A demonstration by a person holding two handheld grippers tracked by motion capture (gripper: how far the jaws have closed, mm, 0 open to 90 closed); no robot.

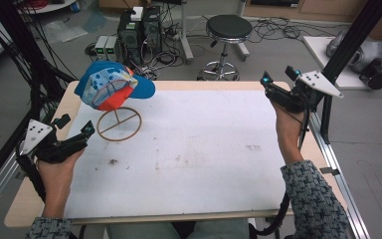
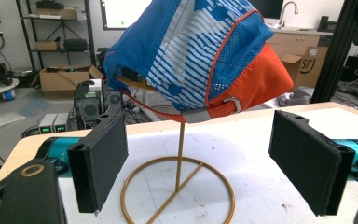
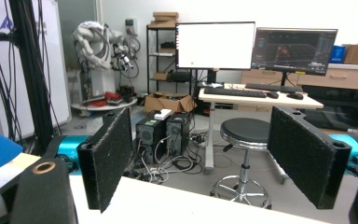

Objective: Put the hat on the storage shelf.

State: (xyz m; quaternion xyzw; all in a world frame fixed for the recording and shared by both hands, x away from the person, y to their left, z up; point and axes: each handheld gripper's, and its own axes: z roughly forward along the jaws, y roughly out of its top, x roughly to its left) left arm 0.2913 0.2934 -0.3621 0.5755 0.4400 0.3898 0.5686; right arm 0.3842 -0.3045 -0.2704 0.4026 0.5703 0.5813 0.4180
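Left gripper [image 1: 87,130] jaws wide, facing blue-and-orange fabric cap [image 1: 110,85] on gold wire stand [image 1: 120,124], upper left | right gripper [image 1: 267,79] jaws wide, empty, upper right | advice: grip crown, lift straight off.

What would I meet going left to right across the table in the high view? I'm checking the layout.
Left gripper → cap on its gold stand → bare white mat → right gripper.

Grey floor, black round stool [image 1: 229,27], computer towers [image 1: 139,31], desk with two monitors [image 3: 215,45], cardboard boxes [image 2: 65,77]
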